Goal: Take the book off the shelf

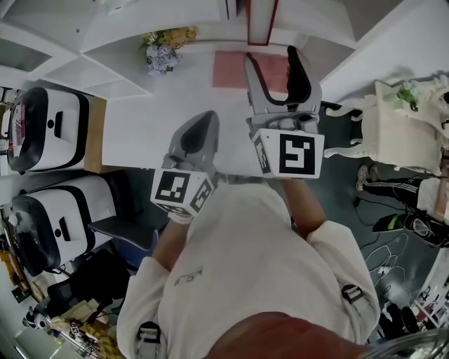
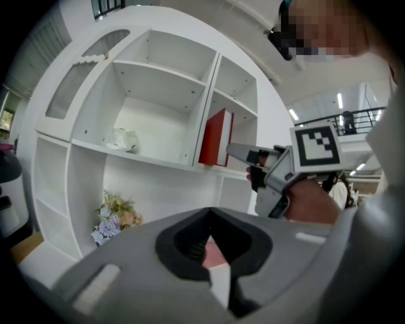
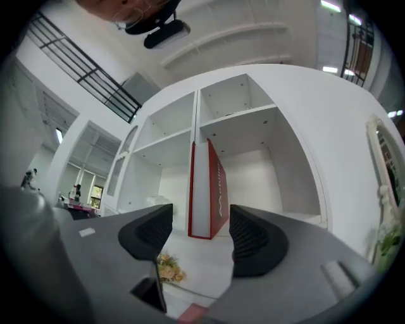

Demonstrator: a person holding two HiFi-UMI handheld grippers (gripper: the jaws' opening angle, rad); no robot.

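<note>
A red book (image 3: 205, 190) stands upright in a compartment of the white shelf (image 3: 278, 114); it also shows in the left gripper view (image 2: 215, 138) and at the top of the head view (image 1: 261, 19). My right gripper (image 3: 201, 231) is open, its jaws either side of the book's line but short of it, with nothing between them. In the head view the right gripper (image 1: 273, 59) points at the shelf just below the book. My left gripper (image 1: 200, 123) hangs lower and to the left, shut and empty (image 2: 212, 253).
A bunch of dried flowers (image 1: 165, 49) lies on the lower ledge left of the book. A white crumpled object (image 2: 124, 139) sits in the compartment to the book's left. White machines (image 1: 49, 130) stand at left, an ornate white table (image 1: 400, 133) at right.
</note>
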